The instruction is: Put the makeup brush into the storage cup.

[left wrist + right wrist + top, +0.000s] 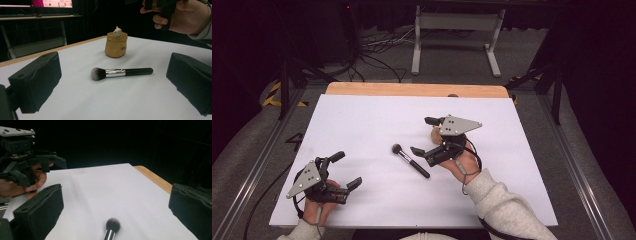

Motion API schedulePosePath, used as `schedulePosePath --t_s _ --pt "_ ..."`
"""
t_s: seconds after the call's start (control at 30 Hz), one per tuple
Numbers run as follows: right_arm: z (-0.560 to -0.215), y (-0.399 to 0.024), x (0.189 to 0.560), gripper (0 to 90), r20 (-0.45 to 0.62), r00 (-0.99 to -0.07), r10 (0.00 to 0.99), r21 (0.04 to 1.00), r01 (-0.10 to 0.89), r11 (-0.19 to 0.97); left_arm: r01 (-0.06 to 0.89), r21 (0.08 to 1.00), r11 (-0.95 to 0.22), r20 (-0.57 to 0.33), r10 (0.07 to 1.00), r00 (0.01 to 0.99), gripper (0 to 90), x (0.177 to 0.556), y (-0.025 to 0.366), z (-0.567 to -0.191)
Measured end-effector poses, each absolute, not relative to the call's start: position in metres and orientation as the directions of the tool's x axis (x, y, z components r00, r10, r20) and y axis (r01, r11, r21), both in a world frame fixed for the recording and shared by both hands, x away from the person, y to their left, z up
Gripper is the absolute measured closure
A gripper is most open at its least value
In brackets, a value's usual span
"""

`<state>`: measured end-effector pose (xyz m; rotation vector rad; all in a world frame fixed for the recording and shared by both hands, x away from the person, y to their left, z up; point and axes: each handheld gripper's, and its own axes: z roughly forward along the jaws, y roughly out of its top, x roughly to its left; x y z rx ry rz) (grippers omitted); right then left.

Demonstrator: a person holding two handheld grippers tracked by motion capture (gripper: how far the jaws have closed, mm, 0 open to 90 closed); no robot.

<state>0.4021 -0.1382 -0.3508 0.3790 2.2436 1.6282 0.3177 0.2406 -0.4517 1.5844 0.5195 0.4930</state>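
Near the middle of the worktop: makeup brush, flat, bristles toward the far-left corner, handle toward the near-right. Right gripper, jaws wide, empty, just beside the handle end; left gripper open, idle. Approach step, seemingly; next, straddling the handle crosswise and closing.

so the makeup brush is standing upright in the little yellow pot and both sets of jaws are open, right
Not quite: the makeup brush is lying flat on the white table in front of the little yellow pot, apart from it, as the left gripper view shows. The rest holds: the left gripper and right gripper both have open jaws holding nothing.
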Motion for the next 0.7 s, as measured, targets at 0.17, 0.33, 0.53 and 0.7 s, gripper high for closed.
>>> schedulePosePath --t_s 0.17,0.33,0.53,0.7 --pt "-0.344 -0.129 0.41 2.2 -0.124 -0.909 0.398 0.922 0.044 0.386 0.047 0.997 -0.064 0.0 0.593 0.805 0.4 0.318 0.24 -0.452" --pt "-0.345 -0.119 0.421 2.1 -0.1 -0.909 0.404 0.859 0.127 0.497 0.048 0.997 -0.062 -0.002 0.592 0.806 0.5 0.318 0.24 -0.452" --pt "-0.346 -0.109 0.432 1.9 -0.056 -0.916 0.397 0.783 0.206 0.587 0.048 0.997 -0.066 0.0 0.591 0.806 0.5 0.319 0.24 -0.452" --pt "-0.345 -0.103 0.438 1.9 -0.062 -0.918 0.392 0.727 0.228 0.647 0.049 0.997 -0.066 0.0 0.59 0.807 0.5 0.319 0.241 -0.452"
